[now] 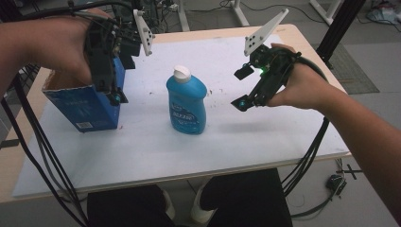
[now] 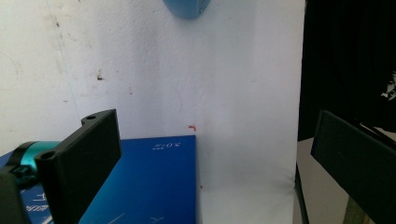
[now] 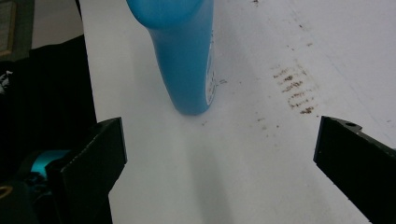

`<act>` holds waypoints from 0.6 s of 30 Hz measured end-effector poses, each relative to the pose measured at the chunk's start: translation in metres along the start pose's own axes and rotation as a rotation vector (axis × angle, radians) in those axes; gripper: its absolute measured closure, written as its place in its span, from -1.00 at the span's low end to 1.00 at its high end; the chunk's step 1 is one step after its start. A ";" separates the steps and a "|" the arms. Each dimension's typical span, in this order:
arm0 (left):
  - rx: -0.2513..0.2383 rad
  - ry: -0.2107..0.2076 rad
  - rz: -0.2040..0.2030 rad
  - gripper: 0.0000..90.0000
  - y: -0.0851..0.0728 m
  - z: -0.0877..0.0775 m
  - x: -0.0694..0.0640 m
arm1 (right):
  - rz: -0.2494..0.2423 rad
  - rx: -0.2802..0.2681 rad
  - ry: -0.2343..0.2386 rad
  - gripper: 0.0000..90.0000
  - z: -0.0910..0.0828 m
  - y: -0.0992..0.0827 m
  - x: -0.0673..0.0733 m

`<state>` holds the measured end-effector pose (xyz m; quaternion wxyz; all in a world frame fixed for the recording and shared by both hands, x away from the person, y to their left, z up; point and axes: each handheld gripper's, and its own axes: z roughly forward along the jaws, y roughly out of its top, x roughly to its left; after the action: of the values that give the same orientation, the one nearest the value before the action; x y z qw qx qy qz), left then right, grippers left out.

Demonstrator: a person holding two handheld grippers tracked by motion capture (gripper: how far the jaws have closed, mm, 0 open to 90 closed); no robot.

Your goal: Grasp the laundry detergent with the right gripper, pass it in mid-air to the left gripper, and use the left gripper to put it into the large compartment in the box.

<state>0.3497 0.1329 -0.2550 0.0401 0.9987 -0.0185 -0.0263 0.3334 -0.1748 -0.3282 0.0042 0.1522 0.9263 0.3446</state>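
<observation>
A blue bottle (image 1: 186, 101) with a white cap stands upright in the middle of the white sheet. At the left stands an open-topped blue box (image 1: 85, 108). My left gripper (image 1: 118, 82) hangs open at the box's right top corner, pointing down. In the left gripper view its jaws (image 2: 215, 154) are wide apart, the left one over the blue box (image 2: 149, 186), with the bottle's base (image 2: 187, 7) at the top edge. My right gripper (image 1: 240, 88) is held open in the air to the right of the bottle. Its own view shows its jaws (image 3: 219, 149) apart and empty, facing the bottle (image 3: 184, 56).
The white sheet (image 1: 265, 137) covers a wooden table (image 1: 312, 47). Brown smudges (image 3: 294, 88) mark the sheet near the bottle. Black cables (image 1: 307, 161) trail off the table's right and left sides. The person's legs (image 1: 236, 198) are at the near edge.
</observation>
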 end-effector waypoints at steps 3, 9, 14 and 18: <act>0.003 -0.002 0.003 -0.96 0.000 0.000 0.000 | 0.012 -0.022 0.006 -0.96 0.006 -0.004 0.002; -0.001 -0.005 0.000 -0.96 0.000 0.001 0.000 | 0.039 -0.074 0.007 -0.96 0.019 -0.012 0.005; -0.004 -0.005 0.004 -0.96 -0.001 0.002 0.001 | 0.054 -0.108 0.012 -0.96 0.028 -0.016 0.007; -0.005 -0.007 0.003 -0.96 -0.001 0.003 0.001 | 0.072 -0.149 0.013 -0.96 0.036 -0.018 0.008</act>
<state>0.3505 0.1339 -0.2583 0.0426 0.9984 -0.0202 -0.0298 0.3243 -0.1625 -0.3665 -0.0027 0.1822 0.8922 0.4133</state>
